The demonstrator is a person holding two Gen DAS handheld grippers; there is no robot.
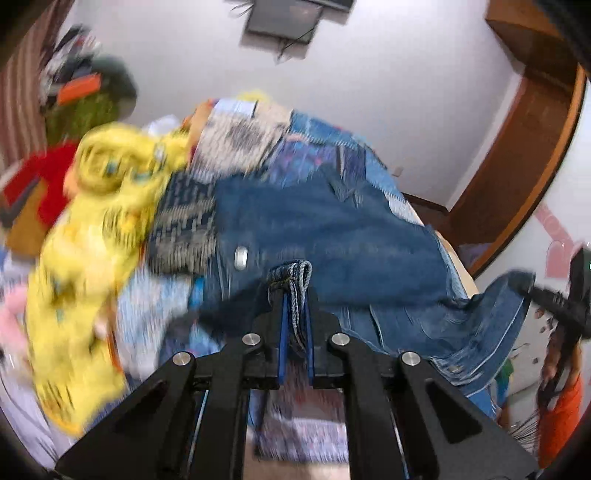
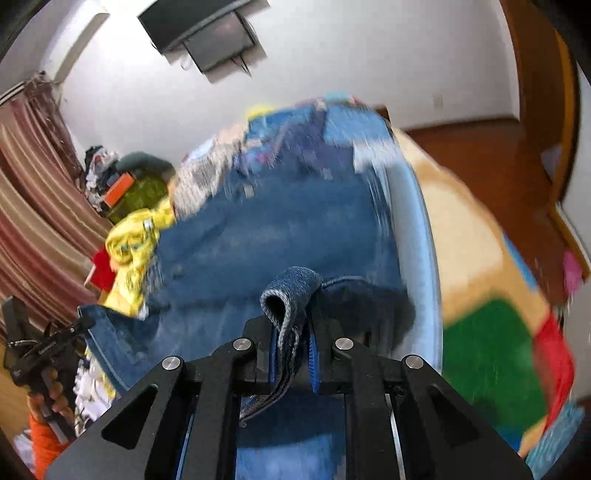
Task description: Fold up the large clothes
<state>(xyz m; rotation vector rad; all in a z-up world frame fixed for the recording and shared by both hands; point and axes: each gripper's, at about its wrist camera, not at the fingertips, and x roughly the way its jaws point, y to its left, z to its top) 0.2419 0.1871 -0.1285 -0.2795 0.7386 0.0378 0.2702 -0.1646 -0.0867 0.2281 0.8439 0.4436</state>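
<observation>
A pair of blue jeans (image 1: pixel 332 236) is stretched over the bed, blurred by motion. My left gripper (image 1: pixel 293 291) is shut on a bunched edge of the jeans. My right gripper (image 2: pixel 291 314) is shut on another folded edge of the jeans (image 2: pixel 258 240). The right gripper (image 1: pixel 546 295) shows at the right of the left wrist view, holding a denim corner. The left gripper (image 2: pixel 48 343) shows at the lower left of the right wrist view, held in a hand with an orange sleeve.
The bed has a patterned blue cover (image 1: pixel 332 144) with a yellow garment (image 1: pixel 92 229) and a patterned cloth (image 1: pixel 184 225) piled at the left. A colourful mat (image 2: pixel 491 339) lies on the floor at the right. A wooden door (image 1: pixel 517 158) and a wall-mounted screen (image 2: pixel 207 33) are beyond.
</observation>
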